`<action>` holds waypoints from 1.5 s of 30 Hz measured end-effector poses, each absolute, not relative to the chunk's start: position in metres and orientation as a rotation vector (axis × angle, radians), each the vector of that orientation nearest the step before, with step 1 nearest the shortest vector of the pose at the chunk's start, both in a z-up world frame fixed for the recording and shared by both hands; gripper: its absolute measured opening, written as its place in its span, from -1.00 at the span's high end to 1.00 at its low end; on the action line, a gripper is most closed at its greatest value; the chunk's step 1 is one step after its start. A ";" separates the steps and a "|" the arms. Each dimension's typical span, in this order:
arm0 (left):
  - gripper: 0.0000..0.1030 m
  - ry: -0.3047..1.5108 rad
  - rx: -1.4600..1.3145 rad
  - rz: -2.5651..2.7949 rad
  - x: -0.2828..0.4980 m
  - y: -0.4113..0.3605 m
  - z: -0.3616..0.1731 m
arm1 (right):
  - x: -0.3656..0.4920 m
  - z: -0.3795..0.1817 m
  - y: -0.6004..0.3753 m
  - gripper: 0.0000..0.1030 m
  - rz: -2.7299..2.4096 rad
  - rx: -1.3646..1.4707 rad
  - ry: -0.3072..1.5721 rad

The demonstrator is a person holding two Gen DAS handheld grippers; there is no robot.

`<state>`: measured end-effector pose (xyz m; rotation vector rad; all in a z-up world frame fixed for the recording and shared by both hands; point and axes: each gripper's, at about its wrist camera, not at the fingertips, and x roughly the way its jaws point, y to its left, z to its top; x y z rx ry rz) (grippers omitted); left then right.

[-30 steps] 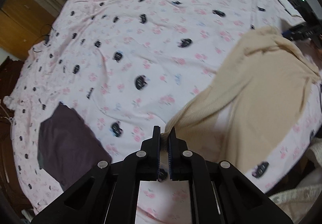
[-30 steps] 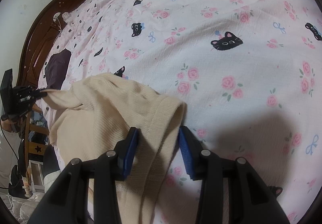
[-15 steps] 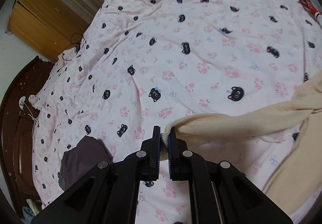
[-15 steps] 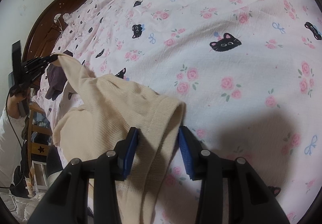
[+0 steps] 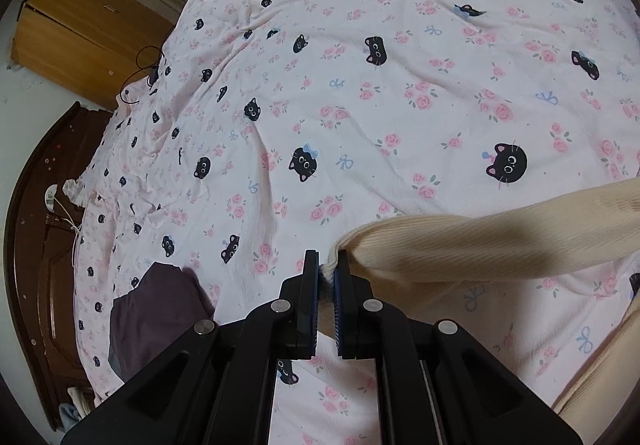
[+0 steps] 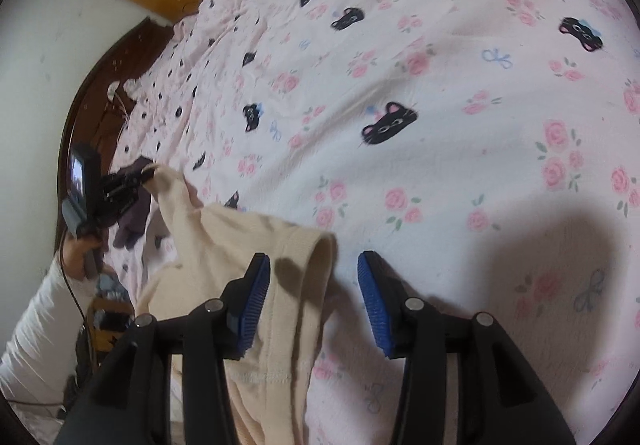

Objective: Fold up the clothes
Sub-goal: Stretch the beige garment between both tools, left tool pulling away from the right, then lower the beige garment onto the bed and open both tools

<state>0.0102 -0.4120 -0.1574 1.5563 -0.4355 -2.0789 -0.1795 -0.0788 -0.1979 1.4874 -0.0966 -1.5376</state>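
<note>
Pink cat-print bed sheet (image 5: 400, 105) is spread beneath; a cream top's (image 6: 240, 245) sleeve (stretched taut) is clamped by the left claw (image 5: 328, 277), while the right claw (image 6: 314, 265), its jaws having just been widening, is held open astride the top's hem.

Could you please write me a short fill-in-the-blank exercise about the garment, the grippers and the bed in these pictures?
1. The left gripper is shut on the sleeve end of the ____-coloured garment.
2. The bedsheet is printed with pink roses and black ____ faces.
3. The right gripper has its blue-padded fingers standing ____.
4. A folded dark ____ cloth lies near the bed's edge.

Missing words: cream; cat; open; purple
</note>
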 end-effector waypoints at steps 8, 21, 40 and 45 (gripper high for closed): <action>0.88 -0.414 1.553 -2.096 0.015 -0.418 -0.155 | -0.182 -0.208 -0.089 -0.04 -1.519 1.506 -0.187; 0.87 -0.428 1.531 -2.136 0.025 -0.411 -0.138 | -0.167 -0.224 -0.120 0.59 -1.431 1.517 -0.203; 0.86 -0.536 1.517 -2.157 0.019 -0.388 -0.109 | -0.202 -0.171 -0.078 0.60 -1.592 1.329 -0.365; 0.86 -0.566 1.497 -2.140 -0.005 -0.385 -0.116 | -0.208 -0.170 -0.071 0.60 -1.675 1.320 -0.349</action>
